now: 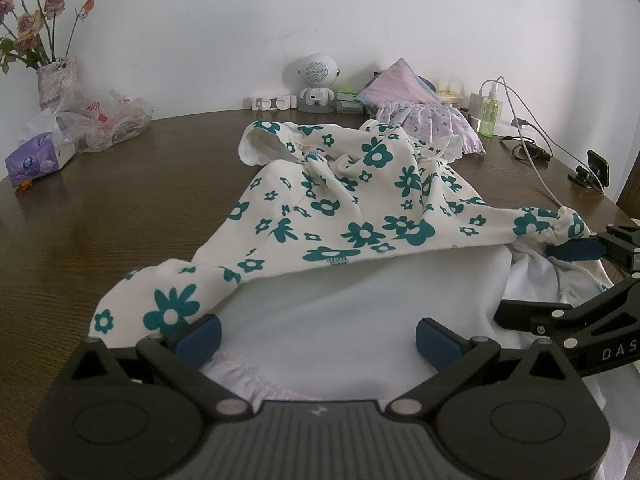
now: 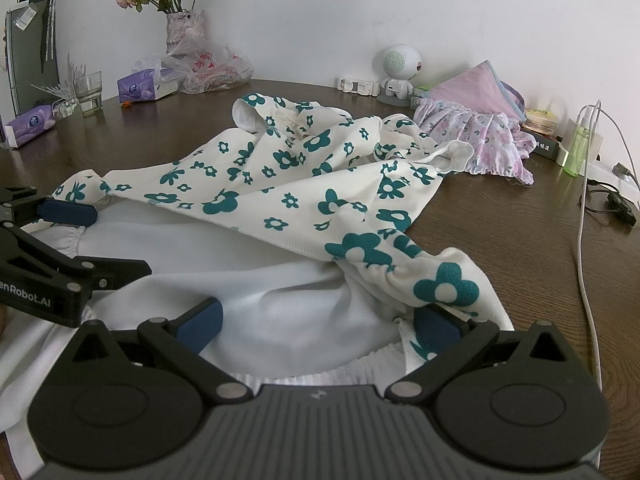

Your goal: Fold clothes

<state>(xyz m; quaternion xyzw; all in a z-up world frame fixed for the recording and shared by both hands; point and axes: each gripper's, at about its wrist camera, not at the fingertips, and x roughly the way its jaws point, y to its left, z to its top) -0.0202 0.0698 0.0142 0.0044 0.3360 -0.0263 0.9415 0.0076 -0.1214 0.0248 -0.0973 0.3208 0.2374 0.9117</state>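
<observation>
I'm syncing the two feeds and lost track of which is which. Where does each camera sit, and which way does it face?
Left wrist view: sits on the left tongs, open at the near-left waistband of the floral garment, facing the wall; the right tongs show at right.
Right wrist view: sits on the right tongs, open at the near-right waistband, facing the wall; the left tongs show at left.
Shared: garment, speaker, vase, table.

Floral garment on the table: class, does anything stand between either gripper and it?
Nothing visible does. The left gripper and right gripper both sit open right at the floral garment's near edge, with only its own white lining between their fingers.
</observation>
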